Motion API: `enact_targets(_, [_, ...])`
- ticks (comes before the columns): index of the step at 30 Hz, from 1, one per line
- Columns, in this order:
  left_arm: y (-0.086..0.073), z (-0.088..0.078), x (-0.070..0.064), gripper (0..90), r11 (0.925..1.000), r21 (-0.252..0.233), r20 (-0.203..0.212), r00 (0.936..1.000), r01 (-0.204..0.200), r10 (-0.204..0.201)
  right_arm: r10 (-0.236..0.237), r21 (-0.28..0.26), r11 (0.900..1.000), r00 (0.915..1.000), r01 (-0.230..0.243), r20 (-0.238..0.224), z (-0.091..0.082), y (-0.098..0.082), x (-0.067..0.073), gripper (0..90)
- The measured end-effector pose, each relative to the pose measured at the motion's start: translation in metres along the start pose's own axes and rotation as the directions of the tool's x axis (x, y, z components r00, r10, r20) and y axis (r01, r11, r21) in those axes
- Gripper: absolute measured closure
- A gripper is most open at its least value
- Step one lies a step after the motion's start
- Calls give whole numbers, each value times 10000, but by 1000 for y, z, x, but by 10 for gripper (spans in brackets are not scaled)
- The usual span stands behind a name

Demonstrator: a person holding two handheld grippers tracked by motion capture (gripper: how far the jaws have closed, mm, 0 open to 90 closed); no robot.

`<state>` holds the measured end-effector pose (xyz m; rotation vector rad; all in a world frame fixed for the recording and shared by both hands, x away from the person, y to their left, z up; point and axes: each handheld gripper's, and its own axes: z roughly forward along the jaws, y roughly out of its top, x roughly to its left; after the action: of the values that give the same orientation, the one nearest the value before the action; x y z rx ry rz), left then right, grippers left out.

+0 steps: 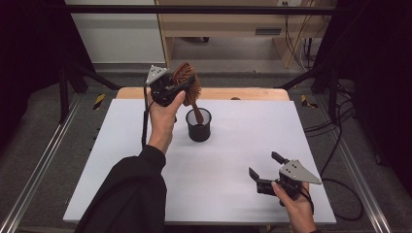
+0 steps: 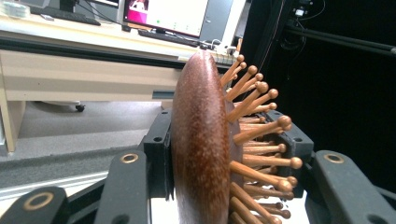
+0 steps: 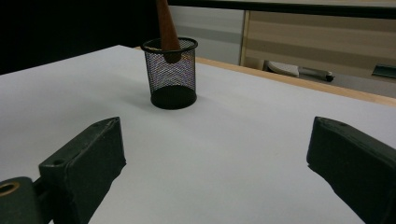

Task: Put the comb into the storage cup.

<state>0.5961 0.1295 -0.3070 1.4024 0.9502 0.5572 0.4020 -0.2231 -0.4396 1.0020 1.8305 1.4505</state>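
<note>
The left gripper (image 1: 171, 87) is clamping the wooden hairbrush (image 1: 187, 80) by its head, handle tip dipping inside the mesh cup (image 1: 199, 127); a sideways nudge could be tipping that light cup. The right gripper (image 1: 268, 171) is resting on the table (image 1: 233, 160), jaws apart, holding nothing.

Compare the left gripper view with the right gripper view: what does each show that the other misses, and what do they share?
Left gripper view alone: the brown wooden hairbrush's oval head, edge-on and clamped between the left gripper's jaws, ball-tipped wooden pins pointing right, with a desk and monitor behind.

Right gripper view alone: the black wire-mesh cup on the white tabletop, the brush handle's end inside its rim, and the right gripper's jaws spread wide, holding nothing.

Shared: the same hairbrush, seen at opposite ends.
</note>
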Motion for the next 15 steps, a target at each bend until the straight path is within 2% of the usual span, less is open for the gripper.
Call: enact_targets(15, [-9, 5, 0, 504, 9997, 234, -9, 10000, -46, 47, 26, 0, 10000, 9999, -26, -104, 1, -1, 0, 51])
